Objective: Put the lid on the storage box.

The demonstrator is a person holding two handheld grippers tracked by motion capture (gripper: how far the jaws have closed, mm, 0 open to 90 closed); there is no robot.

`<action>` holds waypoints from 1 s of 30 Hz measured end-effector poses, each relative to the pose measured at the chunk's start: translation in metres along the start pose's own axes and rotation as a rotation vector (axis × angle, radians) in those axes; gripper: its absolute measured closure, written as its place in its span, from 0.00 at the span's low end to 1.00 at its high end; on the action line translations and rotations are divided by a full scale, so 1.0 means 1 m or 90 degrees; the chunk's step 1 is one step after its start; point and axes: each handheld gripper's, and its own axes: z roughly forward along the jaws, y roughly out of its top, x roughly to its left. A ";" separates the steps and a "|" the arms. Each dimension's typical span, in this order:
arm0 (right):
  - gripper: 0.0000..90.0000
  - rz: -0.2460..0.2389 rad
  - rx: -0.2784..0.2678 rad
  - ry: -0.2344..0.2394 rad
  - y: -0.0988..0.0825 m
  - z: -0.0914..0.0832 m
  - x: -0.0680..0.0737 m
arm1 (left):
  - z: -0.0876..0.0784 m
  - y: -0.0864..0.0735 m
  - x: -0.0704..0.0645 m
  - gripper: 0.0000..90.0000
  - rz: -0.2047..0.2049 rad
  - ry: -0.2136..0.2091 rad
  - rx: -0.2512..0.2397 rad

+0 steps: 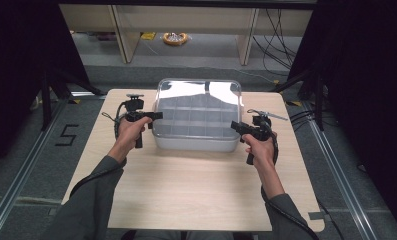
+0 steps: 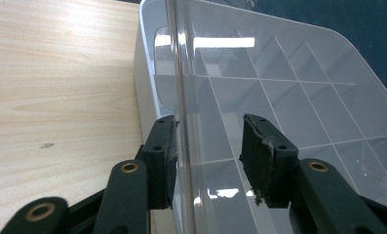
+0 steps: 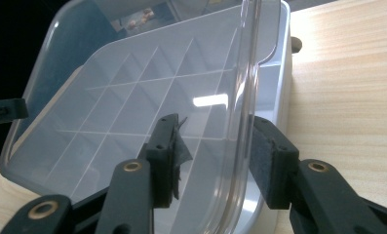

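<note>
Left hand: it held the left gripper (image 1: 153,115) at the left short end of the box, jaws pointing right toward it.
Left gripper: its jaws stood at a narrow gap astride the lid's left edge; in the left gripper view (image 2: 208,163) one pad sat outside against the rim and the other over the clear top, with a gap showing, so I could not tell whether they pinched.
Box (image 1: 196,144): a pale, shallow storage box sat on the far half of the table (image 1: 186,195), midway between the two hands; its long axis ran left to right across the table, and its floor was split into a grid of compartments.
Lid (image 1: 198,102): clear plastic, lying over the box along the same axis and catching bright glare toward the far side.
Right gripper (image 1: 234,125): jaws pointed left at the right short end, narrow, straddling the lid's edge; in the right gripper view (image 3: 213,161) a gap remained on both sides.
Right hand: wrapped around its handle, just right of the box.
</note>
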 end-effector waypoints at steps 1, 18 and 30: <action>0.65 0.011 0.005 0.001 0.000 -0.001 0.001 | 0.001 0.000 0.000 0.63 -0.006 -0.001 0.001; 0.62 0.030 0.010 -0.003 -0.004 0.006 -0.003 | 0.007 -0.005 0.002 0.61 -0.016 -0.001 0.000; 0.62 0.031 0.015 -0.009 -0.003 0.007 -0.004 | 0.007 -0.007 0.001 0.60 -0.018 0.000 -0.002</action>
